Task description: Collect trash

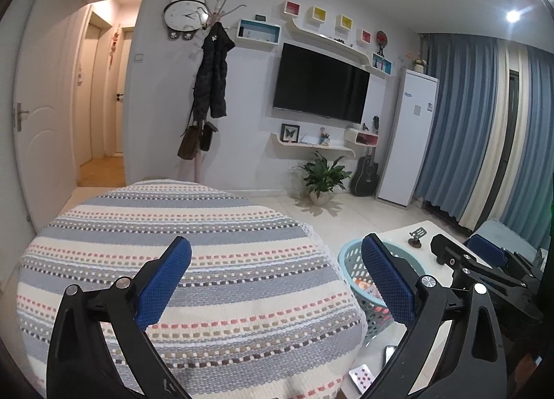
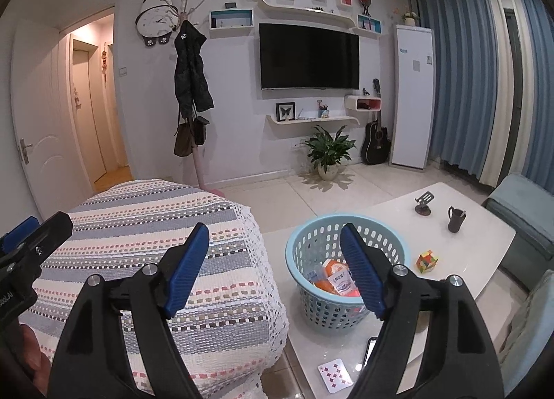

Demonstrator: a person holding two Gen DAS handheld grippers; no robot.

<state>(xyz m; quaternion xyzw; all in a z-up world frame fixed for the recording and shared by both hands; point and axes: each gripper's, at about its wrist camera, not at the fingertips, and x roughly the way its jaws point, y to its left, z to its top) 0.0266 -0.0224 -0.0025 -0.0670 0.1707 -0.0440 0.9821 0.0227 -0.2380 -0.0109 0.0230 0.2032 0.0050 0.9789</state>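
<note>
here both the left gripper [image 1: 277, 281] and right gripper [image 2: 273, 265] have jaws apart, empty; basket [image 2: 304, 236] of trash at two o'clock on the tabletop [image 2: 484, 236].

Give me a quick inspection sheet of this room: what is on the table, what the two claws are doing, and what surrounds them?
Surface: white table, glossy, beside a striped cover.
Job's things: blue basket on the table, holding orange packets.
Clutter: playing card, colour cube, dark mug, small stand, phone edge.
Grippers: left gripper open, empty; right gripper open, empty.
Cables: nothing seen.
Surroundings: television, clock, coat, plant, guitar, curtains.
</note>
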